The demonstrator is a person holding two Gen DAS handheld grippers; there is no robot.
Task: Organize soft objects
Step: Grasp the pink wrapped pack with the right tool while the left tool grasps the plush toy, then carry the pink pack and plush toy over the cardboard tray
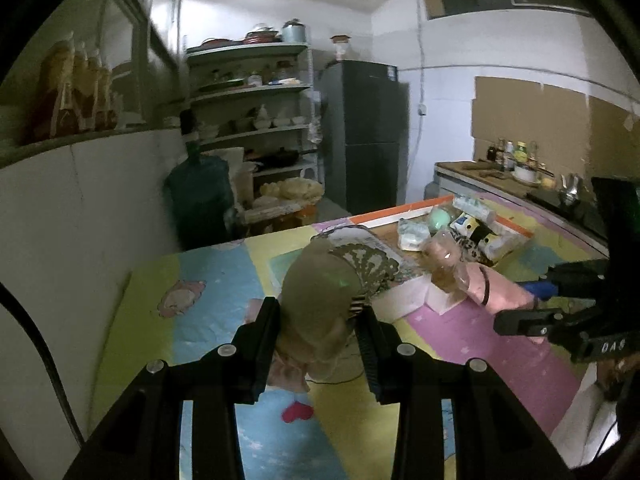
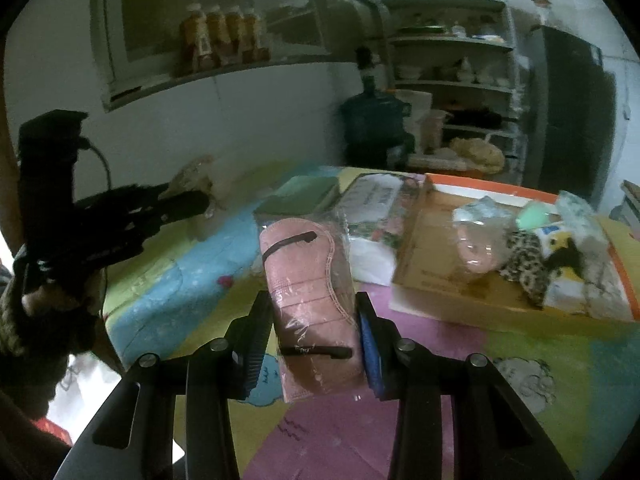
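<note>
Pink masks in plastic wrap [image 2: 312,304], clamped in right claw [image 2: 316,344]; left claw [image 1: 320,336] grips olive cloth bundle [image 1: 320,292]; slick wrap may slip over tray [image 2: 516,256]

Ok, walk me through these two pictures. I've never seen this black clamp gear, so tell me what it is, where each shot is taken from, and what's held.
No robot here: a person holds a two-finger clamp in each hand, each with a wide-angle camera looking along its fingers.

The left wrist view shows the left gripper closed on a soft olive-and-cream bundle. The right gripper shows at its right edge.

The right wrist view shows the right gripper closed on a pink face mask in clear wrap. The left gripper shows at its left.

Below lies a colourful cartoon mat. On it sits an orange-rimmed cardboard tray holding tissue packets, a leopard-print cloth and other soft items.
</note>
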